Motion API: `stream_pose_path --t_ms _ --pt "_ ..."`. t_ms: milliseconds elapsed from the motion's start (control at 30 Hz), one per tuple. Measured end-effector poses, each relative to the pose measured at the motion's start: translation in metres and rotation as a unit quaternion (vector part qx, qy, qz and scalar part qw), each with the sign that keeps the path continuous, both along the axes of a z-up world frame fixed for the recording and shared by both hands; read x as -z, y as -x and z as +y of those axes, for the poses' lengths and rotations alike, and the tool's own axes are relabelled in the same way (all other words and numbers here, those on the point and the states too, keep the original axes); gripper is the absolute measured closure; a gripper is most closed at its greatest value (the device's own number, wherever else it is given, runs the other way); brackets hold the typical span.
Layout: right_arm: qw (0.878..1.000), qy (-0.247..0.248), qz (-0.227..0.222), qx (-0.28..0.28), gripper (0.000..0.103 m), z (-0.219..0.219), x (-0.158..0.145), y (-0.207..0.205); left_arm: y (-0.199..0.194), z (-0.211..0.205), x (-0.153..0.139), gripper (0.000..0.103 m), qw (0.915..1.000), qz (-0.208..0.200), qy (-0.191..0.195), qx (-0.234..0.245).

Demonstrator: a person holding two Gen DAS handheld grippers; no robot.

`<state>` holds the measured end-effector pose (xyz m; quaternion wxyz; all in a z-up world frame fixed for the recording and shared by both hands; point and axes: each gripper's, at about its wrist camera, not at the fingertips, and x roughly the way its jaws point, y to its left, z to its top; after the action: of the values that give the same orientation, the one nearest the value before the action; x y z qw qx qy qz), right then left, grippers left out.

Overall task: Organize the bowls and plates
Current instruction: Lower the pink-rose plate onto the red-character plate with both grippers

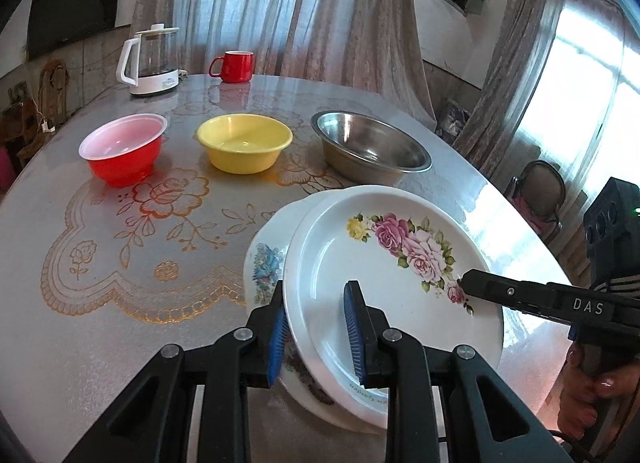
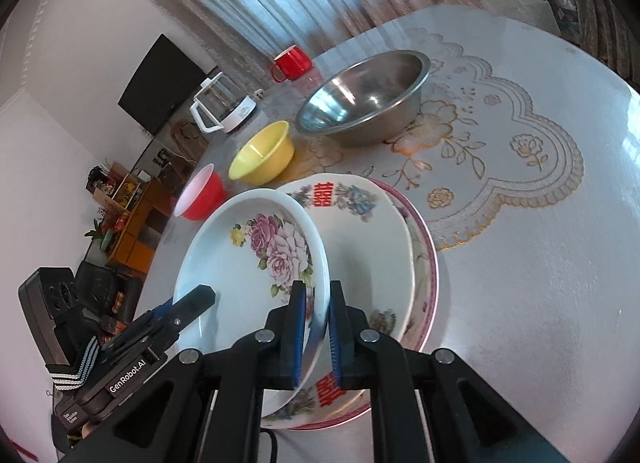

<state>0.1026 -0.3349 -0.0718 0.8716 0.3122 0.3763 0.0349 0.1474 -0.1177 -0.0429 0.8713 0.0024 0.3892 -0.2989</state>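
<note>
A white plate with pink roses [image 1: 384, 263] [image 2: 248, 263] is tilted over a stack of plates: one with blue flowers and red characters [image 2: 360, 231] [image 1: 266, 267] on a pink-rimmed plate [image 2: 428, 263]. My left gripper [image 1: 316, 327] straddles the rose plate's near rim, its jaws apart with a gap beside the rim. My right gripper [image 2: 318, 327] is shut on the opposite rim and shows from the side in the left wrist view [image 1: 472, 283]. A red bowl [image 1: 124, 149] [image 2: 200, 199], a yellow bowl [image 1: 244, 143] [image 2: 264, 153] and a steel bowl [image 1: 372, 147] [image 2: 364, 99] stand in a row behind.
A glass kettle [image 1: 152, 59] [image 2: 224, 107] and a red mug [image 1: 236, 65] [image 2: 292, 61] stand at the table's far edge. The round table [image 1: 120, 343] has a gold flower pattern. Curtains, a wall TV and a chair lie beyond.
</note>
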Motion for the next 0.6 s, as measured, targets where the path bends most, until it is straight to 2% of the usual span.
stream_pose_path --t_ms 300,600 --pt "1.000 0.001 0.016 0.003 0.091 -0.005 0.006 0.000 -0.006 -0.007 0.008 0.077 0.9999 0.008 -0.014 0.005" --pt "0.998 0.041 0.042 0.004 0.090 -0.004 0.005 -0.019 -0.015 -0.022 0.010 0.075 0.9988 -0.001 -0.049 -0.007"
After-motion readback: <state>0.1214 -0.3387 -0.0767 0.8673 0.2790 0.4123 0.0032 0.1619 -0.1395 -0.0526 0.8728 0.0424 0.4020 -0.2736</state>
